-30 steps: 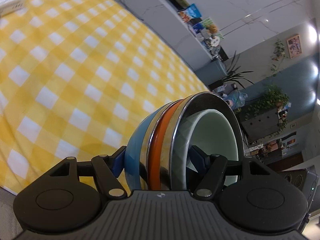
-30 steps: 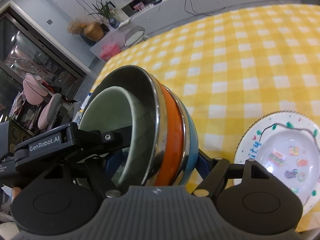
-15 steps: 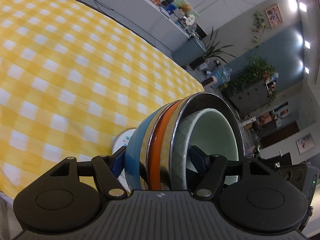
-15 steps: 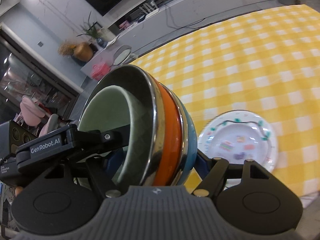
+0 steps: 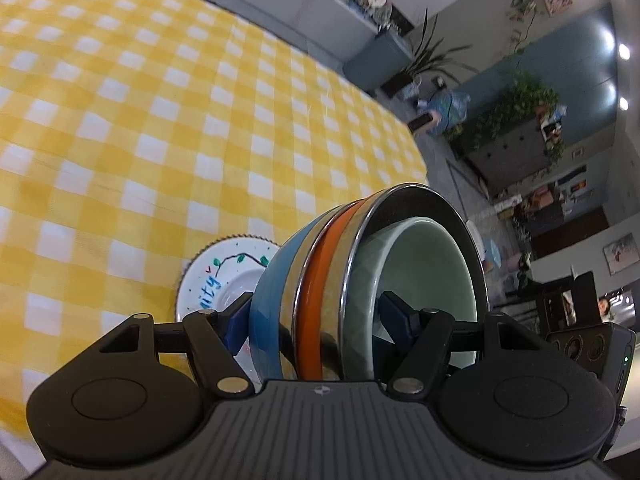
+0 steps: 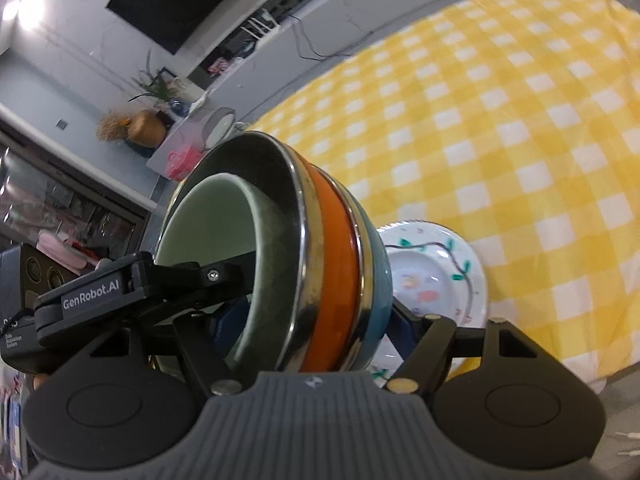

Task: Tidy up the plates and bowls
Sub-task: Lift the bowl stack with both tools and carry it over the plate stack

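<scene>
A stack of nested bowls point(image 5: 320, 276) lies tipped on its side above the table: blue outside, then steel and orange rims, with a pale green bowl innermost. My left gripper point(image 5: 316, 316) is shut on the stack, one finger on the blue base and the other inside the green bowl. My right gripper point(image 6: 316, 322) clamps the same stack point(image 6: 336, 248) from the opposite side. A white plate point(image 5: 224, 276) with painted letters and leaves lies on the cloth just below and behind the stack, partly hidden by it. It shows again as the plate point(image 6: 436, 276) in the right wrist view.
The table carries a yellow and white checked cloth point(image 5: 160, 120), whose near edge point(image 6: 580, 360) hangs close to the plate. The left gripper's body point(image 6: 92, 292) crosses the right wrist view. Shelves, plants and cabinets stand beyond the table.
Both grippers have carried the bowl stack sideways across the table and rolled. The painted plate has come into the left wrist view and now sits directly behind the stack.
</scene>
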The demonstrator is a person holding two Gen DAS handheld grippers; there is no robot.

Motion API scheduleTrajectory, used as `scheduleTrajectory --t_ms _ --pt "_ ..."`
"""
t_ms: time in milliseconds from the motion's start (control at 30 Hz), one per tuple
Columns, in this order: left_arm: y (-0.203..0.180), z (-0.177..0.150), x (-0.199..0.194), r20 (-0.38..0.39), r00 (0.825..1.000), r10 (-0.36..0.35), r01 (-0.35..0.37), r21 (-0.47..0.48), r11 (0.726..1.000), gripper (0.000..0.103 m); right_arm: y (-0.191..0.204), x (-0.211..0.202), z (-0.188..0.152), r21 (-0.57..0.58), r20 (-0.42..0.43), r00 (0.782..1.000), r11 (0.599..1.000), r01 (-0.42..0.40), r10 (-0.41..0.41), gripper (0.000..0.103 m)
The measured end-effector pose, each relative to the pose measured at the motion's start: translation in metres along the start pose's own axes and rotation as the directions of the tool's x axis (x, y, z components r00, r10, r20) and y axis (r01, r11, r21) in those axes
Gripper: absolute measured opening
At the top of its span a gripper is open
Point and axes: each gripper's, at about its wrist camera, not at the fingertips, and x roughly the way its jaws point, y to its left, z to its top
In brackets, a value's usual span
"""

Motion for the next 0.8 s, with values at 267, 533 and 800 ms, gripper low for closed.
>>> scheduleTrajectory --t_ms 267,533,800 --pt "0.014 0.001 0.032 -0.073 0.997 0.015 -0.018 -0.031 0.999 0.077 -0.023 0.022 0.006 0.079 -0.050 0.998 0.996 0.040 -0.036 0.071" --pt "0.027 -0.002 0.034 -0.083 0.996 0.021 -0.025 -0.041 0.999 0.077 -0.031 0.036 0.007 0.110 -0.083 0.995 0.992 0.057 -0.048 0.071" --pt "0.032 -0.002 0.029 -0.073 0.997 0.000 -0.002 -0.036 0.999 0.077 -0.023 0.037 0.010 0.084 -0.078 0.994 0.992 0.089 -0.082 0.073"
